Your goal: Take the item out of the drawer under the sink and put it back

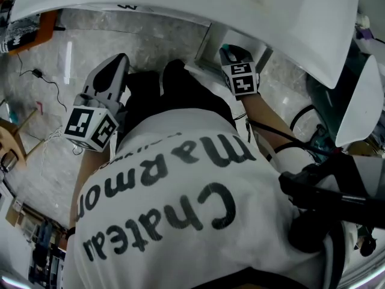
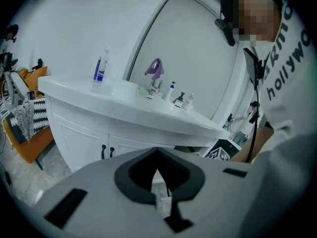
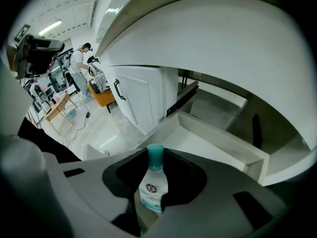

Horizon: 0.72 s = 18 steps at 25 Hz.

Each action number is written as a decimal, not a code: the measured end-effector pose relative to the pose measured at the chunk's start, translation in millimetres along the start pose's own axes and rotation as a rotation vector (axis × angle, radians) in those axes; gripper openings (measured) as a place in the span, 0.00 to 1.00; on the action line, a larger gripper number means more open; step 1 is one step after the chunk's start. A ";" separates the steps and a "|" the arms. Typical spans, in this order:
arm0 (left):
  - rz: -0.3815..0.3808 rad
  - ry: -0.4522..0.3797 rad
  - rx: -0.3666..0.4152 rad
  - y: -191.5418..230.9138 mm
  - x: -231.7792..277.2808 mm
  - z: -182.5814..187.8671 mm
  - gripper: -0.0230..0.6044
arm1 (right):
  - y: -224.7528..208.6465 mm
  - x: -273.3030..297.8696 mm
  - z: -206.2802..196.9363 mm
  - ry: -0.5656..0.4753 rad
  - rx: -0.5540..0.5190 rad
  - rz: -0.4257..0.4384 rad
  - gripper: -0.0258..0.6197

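A small clear bottle (image 3: 151, 186) with a teal cap and a white label stands upright between the jaws of my right gripper (image 3: 151, 198), which is shut on it. Just beyond the bottle a white drawer (image 3: 224, 144) stands pulled out under the curved sink counter (image 3: 208, 48). In the head view the right gripper (image 1: 236, 62) reaches under the counter's edge (image 1: 198, 5). My left gripper (image 1: 113, 71) hangs apart at the left over the floor, and in its own view the left gripper (image 2: 162, 198) is shut with nothing in it.
The vanity cabinet (image 2: 81, 138) has white doors with black handles (image 2: 107, 151). On the counter stand a faucet (image 2: 154, 78) and several small bottles. An orange chair (image 2: 30, 144) is at the left. Another person (image 3: 79, 63) works far off. A cable (image 1: 48, 80) lies on the marble floor.
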<state>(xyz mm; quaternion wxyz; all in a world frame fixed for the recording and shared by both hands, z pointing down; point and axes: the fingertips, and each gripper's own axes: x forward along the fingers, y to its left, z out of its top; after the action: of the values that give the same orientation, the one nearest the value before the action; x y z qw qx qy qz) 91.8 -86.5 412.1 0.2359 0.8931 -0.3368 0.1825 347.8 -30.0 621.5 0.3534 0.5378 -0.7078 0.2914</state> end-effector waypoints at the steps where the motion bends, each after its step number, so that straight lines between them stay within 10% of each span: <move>1: -0.005 -0.001 0.005 -2.2 -0.1 1.6 0.05 | -0.7 -2.6 0.5 -0.007 0.004 -0.007 0.19; 7: -0.031 -0.004 0.041 -7.1 2.5 7.8 0.05 | -12.9 -18.1 10.6 -0.058 0.057 -0.059 0.19; 12: 0.200 0.072 -0.253 18.0 -5.1 -42.1 0.05 | -8.8 41.6 32.0 0.130 -0.106 0.151 0.19; 18: 0.185 0.021 -0.288 53.3 -29.1 -28.0 0.05 | -13.7 39.6 66.2 0.094 -0.026 0.020 0.19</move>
<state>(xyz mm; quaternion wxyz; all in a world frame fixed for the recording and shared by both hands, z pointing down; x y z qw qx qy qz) 29.9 -91.6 436.9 0.3469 0.8134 -0.4377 0.1625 341.9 -107.9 615.7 0.3903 0.5117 -0.6996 0.3105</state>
